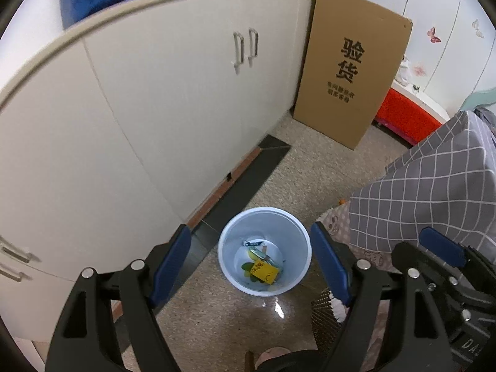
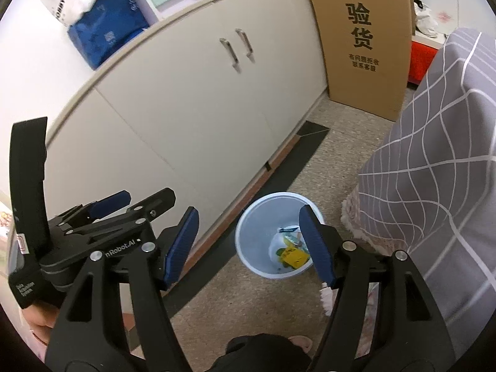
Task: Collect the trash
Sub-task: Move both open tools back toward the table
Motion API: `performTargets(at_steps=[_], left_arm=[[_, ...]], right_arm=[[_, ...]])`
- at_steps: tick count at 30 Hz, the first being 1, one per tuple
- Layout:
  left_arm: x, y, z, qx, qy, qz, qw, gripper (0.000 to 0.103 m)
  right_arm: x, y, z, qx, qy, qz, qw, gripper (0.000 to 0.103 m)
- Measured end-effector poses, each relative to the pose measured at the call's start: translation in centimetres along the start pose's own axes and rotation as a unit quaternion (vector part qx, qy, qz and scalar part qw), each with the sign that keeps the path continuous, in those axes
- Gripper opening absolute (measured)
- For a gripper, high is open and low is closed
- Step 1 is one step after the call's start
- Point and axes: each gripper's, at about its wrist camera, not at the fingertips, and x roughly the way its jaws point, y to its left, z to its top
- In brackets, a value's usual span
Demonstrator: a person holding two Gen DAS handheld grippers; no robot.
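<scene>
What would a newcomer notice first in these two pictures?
First, the pale blue bin on the floor, centred between the open left gripper, with a yellow wrapper and other trash at its bottom. Next, the tall cardboard box with black characters, leaning beside the white cabinet. On the right, a grey checked cloth hangs down near the bin.

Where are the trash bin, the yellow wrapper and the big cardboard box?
trash bin [image 1: 228,266], left wrist view, inner left wall.
yellow wrapper [image 1: 266,274], left wrist view, its flat face.
cardboard box [image 2: 362,71], right wrist view, printed front.
</scene>
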Motion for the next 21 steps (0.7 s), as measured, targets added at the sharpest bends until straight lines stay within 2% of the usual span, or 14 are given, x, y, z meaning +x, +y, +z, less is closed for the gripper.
performTargets(at_steps=[3, 6, 10, 12, 15, 21], left_arm=[[-2.3, 0.1, 0.0, -0.001, -0.024, 0.013, 0.9996, 0.078], [-5.4, -0.2, 0.2, 0.007, -0.064, 0.041, 0.9971, 0.08], [-10.3, -1.4, 0.7, 0.007, -0.123, 0.063, 0.9904, 0.083], [-12.6, -2.1, 0.8, 0.001, -0.148, 0.054, 0.9875, 0.085], [-15.4, -4.6, 1.0, 0.006, -0.17, 0.019, 0.9853, 0.086], [-16.9, -11.7, 0.6, 0.061, -0.173, -0.026, 0.9826, 0.086]], right_arm=[[-1.7, 0.7, 0.1, -0.003, -0.011, 0.014, 1.0, 0.068], [-3.9, 1.5, 0.4, -0.005, -0.024, 0.037, 0.999, 0.068], [-7.9, 2.3, 0.7, -0.015, -0.059, 0.053, 0.997, 0.07], [-10.1, 2.3, 0.9, -0.012, -0.081, 0.059, 0.995, 0.07], [-13.4, 1.5, 1.0, -0.011, -0.116, 0.048, 0.992, 0.071], [-19.3, -3.5, 0.1, 0.02, -0.168, -0.008, 0.985, 0.072]])
